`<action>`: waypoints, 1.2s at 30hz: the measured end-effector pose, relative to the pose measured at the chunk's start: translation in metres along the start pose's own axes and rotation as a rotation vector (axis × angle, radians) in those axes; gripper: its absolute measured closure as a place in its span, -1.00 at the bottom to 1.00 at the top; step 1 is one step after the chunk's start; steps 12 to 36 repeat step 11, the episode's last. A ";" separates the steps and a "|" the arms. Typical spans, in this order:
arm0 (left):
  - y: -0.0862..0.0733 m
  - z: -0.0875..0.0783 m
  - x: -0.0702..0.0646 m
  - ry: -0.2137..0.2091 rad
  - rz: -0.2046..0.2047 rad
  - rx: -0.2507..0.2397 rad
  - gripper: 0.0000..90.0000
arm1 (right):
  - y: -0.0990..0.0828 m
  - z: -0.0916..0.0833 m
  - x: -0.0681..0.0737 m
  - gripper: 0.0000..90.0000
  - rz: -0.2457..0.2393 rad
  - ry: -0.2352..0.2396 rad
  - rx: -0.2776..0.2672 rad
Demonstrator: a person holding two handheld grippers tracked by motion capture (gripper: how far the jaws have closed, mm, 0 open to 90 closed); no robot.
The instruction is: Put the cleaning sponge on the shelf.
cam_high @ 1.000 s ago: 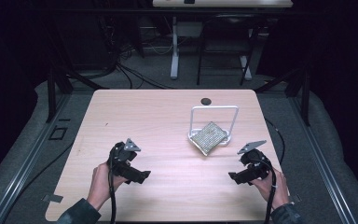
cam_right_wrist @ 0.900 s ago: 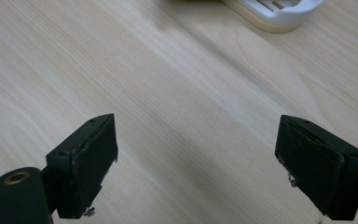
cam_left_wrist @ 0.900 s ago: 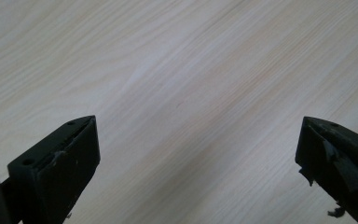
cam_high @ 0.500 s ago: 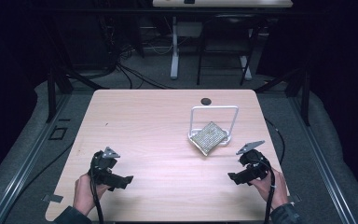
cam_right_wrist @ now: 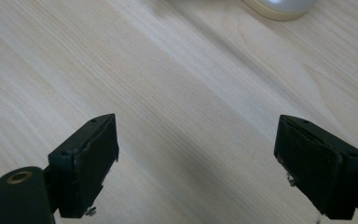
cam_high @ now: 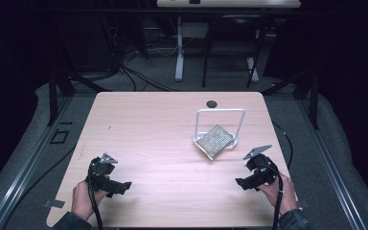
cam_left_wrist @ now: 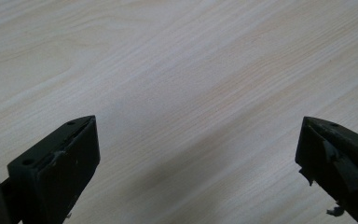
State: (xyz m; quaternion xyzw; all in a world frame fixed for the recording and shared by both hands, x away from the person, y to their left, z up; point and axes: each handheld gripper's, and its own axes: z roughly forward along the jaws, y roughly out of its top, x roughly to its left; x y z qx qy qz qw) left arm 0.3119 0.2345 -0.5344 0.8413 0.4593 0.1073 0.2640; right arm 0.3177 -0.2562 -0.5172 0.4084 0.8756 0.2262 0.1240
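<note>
Both tools released: left tool (cam_high: 109, 178) and right tool (cam_high: 255, 175) parked low at near bench (cam_high: 148, 129) corners, jaws wide, grasping nothing. Likely idling. Glittery square pad (cam_high: 213, 141) propped against white wire stand (cam_high: 220, 123), mid-right, well apart from both.

One overhead camera, two cameras riding close above the tabletop.

The high view looks forward and down on the whole table (cam_high: 163, 129) from the person's side. The left gripper view and right gripper view each look down between open jaws, very near the wood, sharing that tabletop with the high view.
</note>
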 end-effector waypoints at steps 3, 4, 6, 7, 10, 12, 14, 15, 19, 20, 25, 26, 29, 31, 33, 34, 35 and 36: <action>0.000 0.002 0.001 -0.003 -0.003 0.003 -1.00 | 0.000 0.000 -0.001 -0.71 0.002 0.001 0.003; 0.000 0.002 0.001 -0.003 -0.003 0.003 -1.00 | 0.000 0.000 -0.001 -0.71 0.002 0.001 0.003; 0.000 0.003 0.004 -0.003 -0.003 0.014 -1.00 | 0.000 0.000 -0.001 -0.70 0.001 0.003 0.002; 0.000 0.004 0.006 -0.002 -0.003 0.015 -1.00 | 0.000 0.000 -0.001 -0.70 0.001 0.002 0.000; 0.000 0.005 0.007 0.002 -0.018 0.012 -1.00 | 0.000 0.001 -0.002 -0.70 -0.002 0.002 -0.001; 0.000 0.005 0.007 0.002 -0.018 0.012 -1.00 | 0.000 0.001 -0.002 -0.69 -0.001 0.001 -0.001; 0.000 0.005 0.007 0.002 -0.018 0.012 -1.00 | 0.000 0.001 -0.002 -0.69 -0.001 0.001 -0.001; 0.000 0.005 0.007 0.002 -0.018 0.012 -1.00 | 0.000 0.001 -0.002 -0.69 -0.001 0.001 -0.001; 0.000 0.005 0.007 0.002 -0.018 0.012 -1.00 | 0.000 0.001 -0.002 -0.69 -0.001 0.001 -0.001; 0.000 0.005 0.007 0.002 -0.018 0.012 -1.00 | 0.000 0.001 -0.002 -0.69 -0.001 0.001 -0.001; 0.000 0.005 0.007 0.002 -0.018 0.012 -1.00 | 0.000 0.001 -0.002 -0.69 -0.001 0.001 -0.001; 0.000 0.005 0.007 0.002 -0.018 0.012 -1.00 | 0.000 0.001 -0.002 -0.69 -0.001 0.001 -0.001; 0.000 0.005 0.007 0.002 -0.018 0.012 -1.00 | 0.000 0.001 -0.002 -0.69 -0.001 0.001 -0.001; 0.000 0.005 0.007 0.002 -0.018 0.012 -1.00 | 0.000 0.001 -0.002 -0.69 -0.001 0.001 -0.001; 0.000 0.005 0.007 0.002 -0.018 0.012 -1.00 | 0.000 0.001 -0.002 -0.69 -0.001 0.001 -0.001; 0.000 0.005 0.007 0.002 -0.018 0.012 -1.00 | 0.000 0.001 -0.002 -0.69 -0.001 0.001 -0.001; 0.000 0.005 0.007 0.002 -0.018 0.012 -1.00 | 0.000 0.001 -0.002 -0.69 -0.001 0.001 -0.001; 0.000 0.005 0.007 0.002 -0.018 0.012 -1.00 | 0.000 0.001 -0.002 -0.69 -0.001 0.001 -0.001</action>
